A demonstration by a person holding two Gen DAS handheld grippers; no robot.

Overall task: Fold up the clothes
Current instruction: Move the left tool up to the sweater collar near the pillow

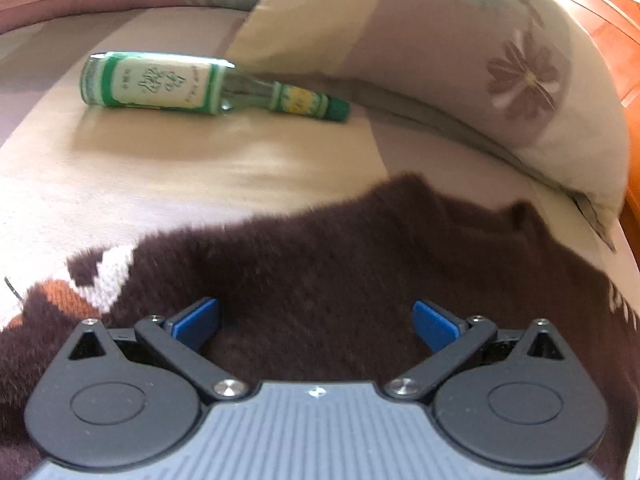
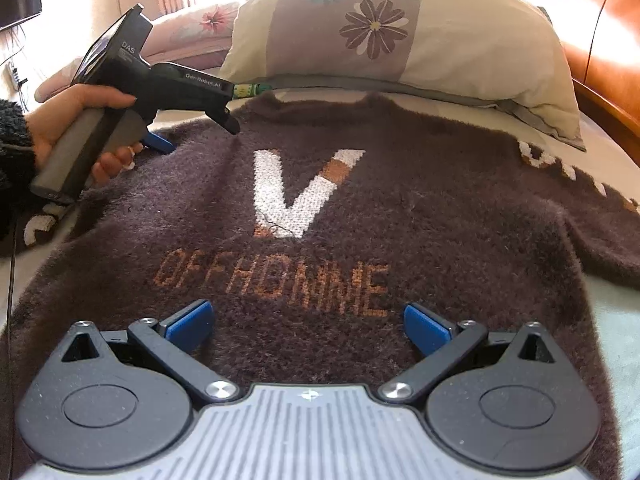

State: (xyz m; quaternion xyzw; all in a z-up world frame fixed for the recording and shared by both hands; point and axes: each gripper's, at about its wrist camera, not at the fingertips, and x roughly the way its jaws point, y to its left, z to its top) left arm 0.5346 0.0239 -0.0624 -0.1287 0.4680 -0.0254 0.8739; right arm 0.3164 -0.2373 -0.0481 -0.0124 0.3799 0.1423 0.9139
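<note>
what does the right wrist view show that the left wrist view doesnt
Only the right wrist view shows the sweater's white V, the orange lettering, and the hand holding the left claw near the sweater's shoulder. Only the left wrist view shows the whole green-labelled bottle lying on the bed. Both show the dark brown sweater, the flowered pillow, and an open claw over the knit.
</note>
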